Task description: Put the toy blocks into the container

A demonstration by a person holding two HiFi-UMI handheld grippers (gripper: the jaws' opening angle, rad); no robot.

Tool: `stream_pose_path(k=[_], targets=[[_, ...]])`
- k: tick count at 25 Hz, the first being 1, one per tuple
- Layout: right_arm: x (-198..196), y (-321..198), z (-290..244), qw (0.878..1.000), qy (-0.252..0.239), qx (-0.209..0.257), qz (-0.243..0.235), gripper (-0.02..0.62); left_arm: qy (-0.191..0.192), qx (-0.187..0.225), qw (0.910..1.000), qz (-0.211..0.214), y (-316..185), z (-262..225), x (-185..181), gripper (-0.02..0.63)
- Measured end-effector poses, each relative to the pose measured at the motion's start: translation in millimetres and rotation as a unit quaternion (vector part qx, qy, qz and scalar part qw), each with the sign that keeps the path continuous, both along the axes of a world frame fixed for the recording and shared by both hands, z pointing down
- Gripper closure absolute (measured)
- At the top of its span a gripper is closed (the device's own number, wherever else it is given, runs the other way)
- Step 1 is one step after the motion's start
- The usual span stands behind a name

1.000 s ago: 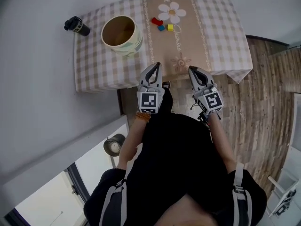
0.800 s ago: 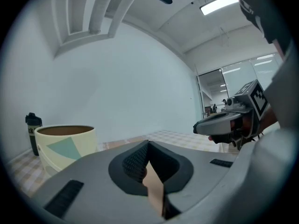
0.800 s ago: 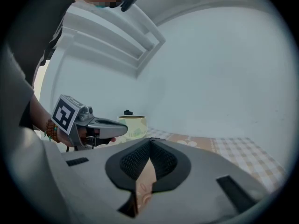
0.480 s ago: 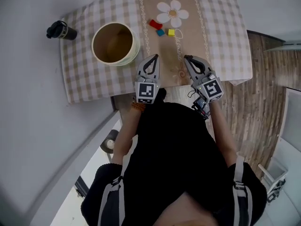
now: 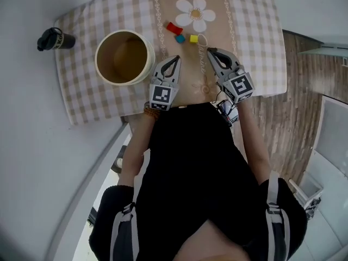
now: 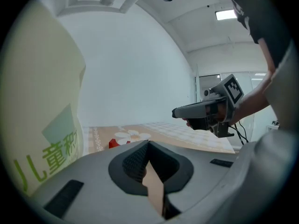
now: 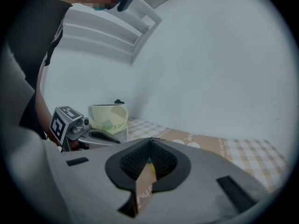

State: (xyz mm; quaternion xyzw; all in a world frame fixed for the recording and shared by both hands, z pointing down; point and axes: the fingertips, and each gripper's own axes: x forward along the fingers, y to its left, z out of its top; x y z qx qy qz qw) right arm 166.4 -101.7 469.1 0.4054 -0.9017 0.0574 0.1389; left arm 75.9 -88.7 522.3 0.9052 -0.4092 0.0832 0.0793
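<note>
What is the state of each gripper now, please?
Left gripper: closed, holding nothing.
Right gripper: closed, holding nothing.

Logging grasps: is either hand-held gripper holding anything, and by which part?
Nothing is held. The left hand-held gripper and right hand-held gripper are both shut and empty; the red block, blue block and yellow block lie untouched on the tablecloth.

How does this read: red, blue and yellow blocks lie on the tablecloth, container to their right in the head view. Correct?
No: the head view shows the container left of the red block, blue block and yellow block on the tablecloth.
</note>
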Motion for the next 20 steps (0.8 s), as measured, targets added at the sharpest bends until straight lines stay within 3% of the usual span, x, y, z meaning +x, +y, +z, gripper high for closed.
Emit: stream_pose_path(k=[12,20], targets=[[-12,-31,16,0.995,0.065,0.016,-0.075,0.588,0.012,-0.027,0.9995,-0.014,-9,27,-4,0.595],[-20,-38,33,0.991,0.094,0.001,-0.096,0.554,-0.016,-0.013,0.9996,0.020,0,30,7,0.595]])
